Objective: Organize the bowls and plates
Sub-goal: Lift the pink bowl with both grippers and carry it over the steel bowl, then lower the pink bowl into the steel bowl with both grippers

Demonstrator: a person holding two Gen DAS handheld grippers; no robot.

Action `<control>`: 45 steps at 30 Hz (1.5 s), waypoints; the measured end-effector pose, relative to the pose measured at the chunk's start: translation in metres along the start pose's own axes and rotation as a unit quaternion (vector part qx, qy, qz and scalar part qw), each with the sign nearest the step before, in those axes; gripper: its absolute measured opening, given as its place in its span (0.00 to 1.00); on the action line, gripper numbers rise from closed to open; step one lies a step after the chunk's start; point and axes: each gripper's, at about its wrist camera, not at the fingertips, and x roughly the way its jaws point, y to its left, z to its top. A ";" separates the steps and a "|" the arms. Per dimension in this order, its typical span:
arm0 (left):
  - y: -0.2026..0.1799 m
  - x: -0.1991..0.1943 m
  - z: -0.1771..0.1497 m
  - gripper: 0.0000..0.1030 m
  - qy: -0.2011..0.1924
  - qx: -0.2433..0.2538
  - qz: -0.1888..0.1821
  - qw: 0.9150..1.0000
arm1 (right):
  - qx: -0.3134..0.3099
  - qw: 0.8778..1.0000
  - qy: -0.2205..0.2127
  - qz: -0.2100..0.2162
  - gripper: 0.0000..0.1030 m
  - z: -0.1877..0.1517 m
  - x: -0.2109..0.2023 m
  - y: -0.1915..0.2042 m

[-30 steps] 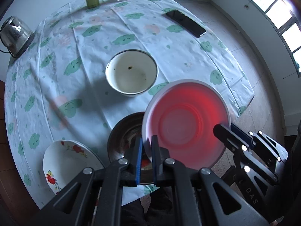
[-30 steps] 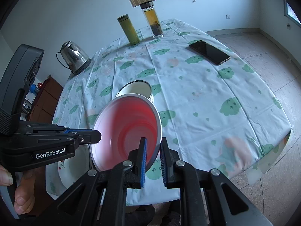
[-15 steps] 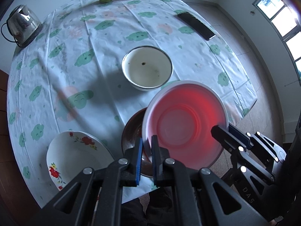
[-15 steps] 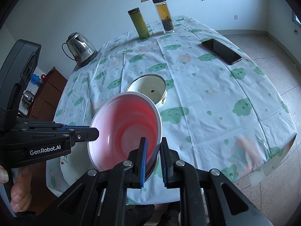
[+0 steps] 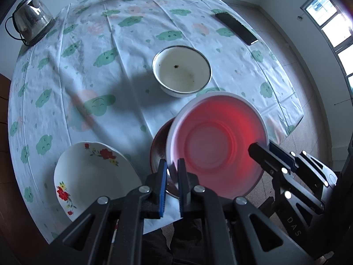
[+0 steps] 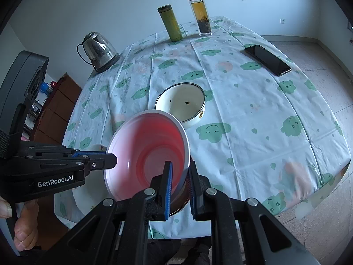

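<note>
Both grippers, left gripper (image 5: 171, 172) and right gripper (image 6: 179, 182), pinch opposite rims of the pink bowl (image 5: 217, 145), held tilted above the dark bowl (image 5: 160, 148) at the surface's six o'clock edge; uneven release could tip it floorward.

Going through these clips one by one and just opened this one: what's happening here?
A person holds a gripper in each hand, and both are shut on the rim of one red bowl: the left gripper on its near edge, the right gripper on the opposite side. The bowl hangs tilted above a dark bowl near the table's front edge. A floral plate lies beside that, and a cream enamel bowl sits further back.
</note>
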 end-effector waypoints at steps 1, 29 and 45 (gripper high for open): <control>0.001 0.000 -0.001 0.05 0.000 -0.001 0.000 1.000 | -0.001 1.000 0.001 0.000 0.15 0.000 0.001 0.001; 0.013 0.013 -0.006 0.06 0.015 -0.014 0.002 1.000 | -0.014 1.000 0.020 0.001 0.15 -0.004 0.016 0.010; 0.015 0.024 -0.006 0.06 0.029 -0.015 0.000 0.999 | -0.016 0.999 0.030 -0.001 0.16 -0.004 0.023 0.010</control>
